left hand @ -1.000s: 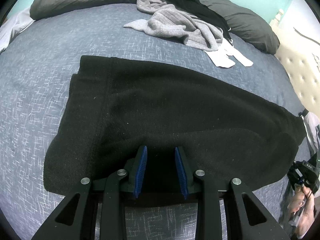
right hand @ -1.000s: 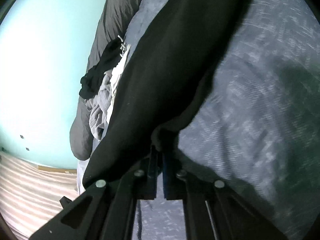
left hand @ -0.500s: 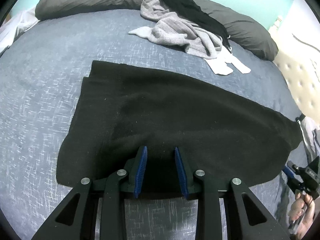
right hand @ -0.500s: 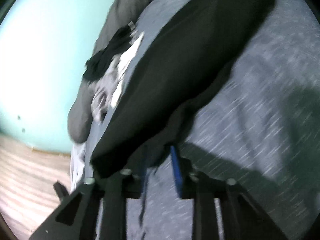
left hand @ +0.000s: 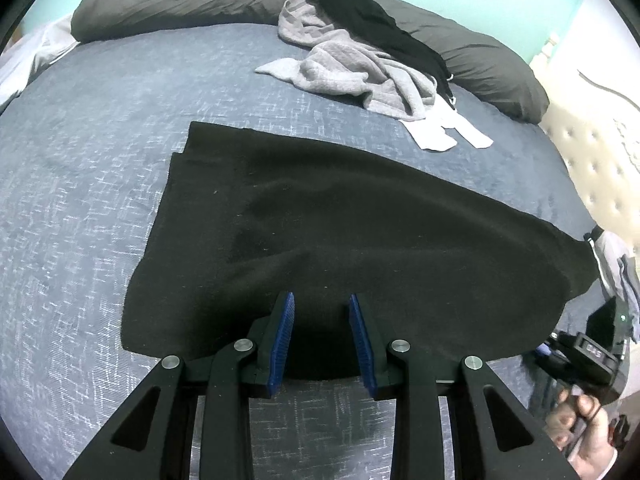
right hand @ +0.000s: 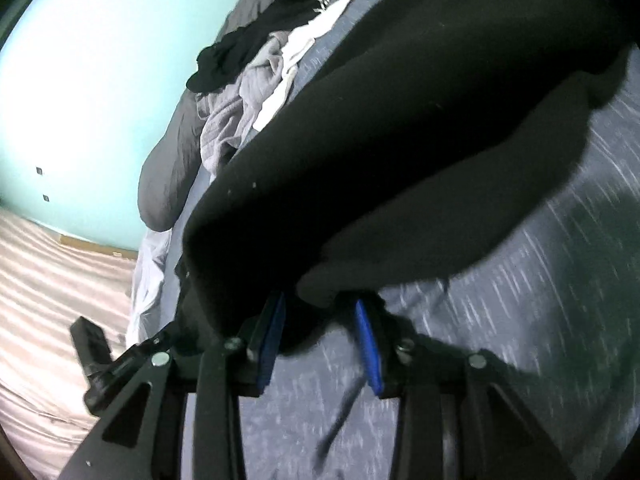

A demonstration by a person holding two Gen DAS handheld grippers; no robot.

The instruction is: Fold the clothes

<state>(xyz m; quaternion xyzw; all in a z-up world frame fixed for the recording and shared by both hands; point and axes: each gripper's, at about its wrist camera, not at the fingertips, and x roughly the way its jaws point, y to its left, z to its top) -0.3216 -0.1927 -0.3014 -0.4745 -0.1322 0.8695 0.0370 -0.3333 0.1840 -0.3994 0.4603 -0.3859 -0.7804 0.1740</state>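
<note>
Black garment (left hand: 340, 240) lies flat mid-bed, its near edge beneath the left gripper (left hand: 322, 340), jaws wide; right gripper (right hand: 320, 340) at four o'clock, also wide, grips nothing.

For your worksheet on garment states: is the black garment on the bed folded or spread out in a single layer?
Folded. In the left wrist view the black garment lies flat on the bed, and at its far left corner a second layer's edge shows, offset behind the top one.

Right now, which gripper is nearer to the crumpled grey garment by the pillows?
Left, probably. Left gripper faces the crumpled grey garment across the black cloth; right gripper sits at the cloth's far end.
</note>
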